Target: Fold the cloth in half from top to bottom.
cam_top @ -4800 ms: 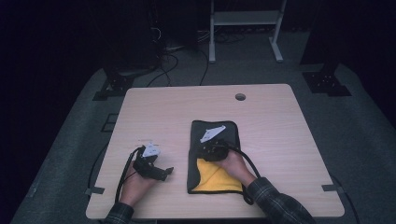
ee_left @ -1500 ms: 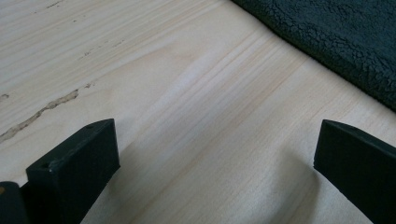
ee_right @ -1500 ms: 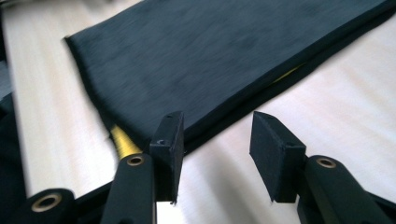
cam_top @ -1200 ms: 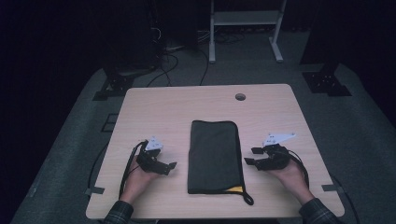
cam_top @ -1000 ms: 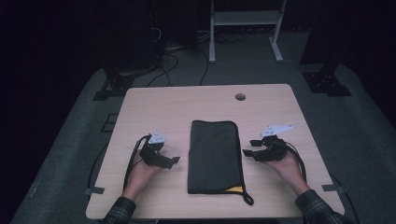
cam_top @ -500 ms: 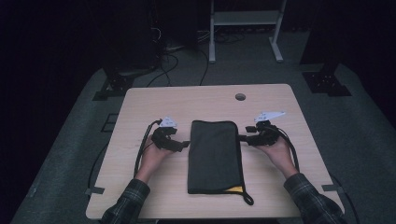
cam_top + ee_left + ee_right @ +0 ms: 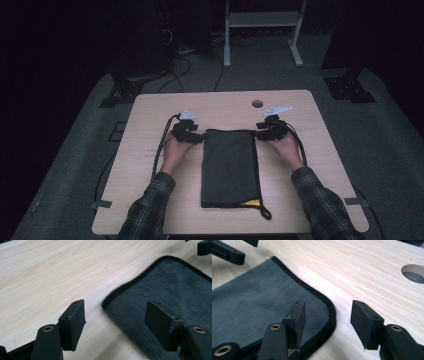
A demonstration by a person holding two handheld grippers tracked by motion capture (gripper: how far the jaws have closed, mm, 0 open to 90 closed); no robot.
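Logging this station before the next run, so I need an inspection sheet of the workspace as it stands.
Surface: light wooden table with a round hole near the far edge.
Job's things: dark cloth lying flat, a yellow corner showing at its near end.
Clutter: nothing seen.
Claws: left claw and right claw each straddle a far corner of the cloth, open; the left claw's jaws have just been closing.
Cables: black cable trails from the left claw.
Surroundings: dark floor, white frame behind.
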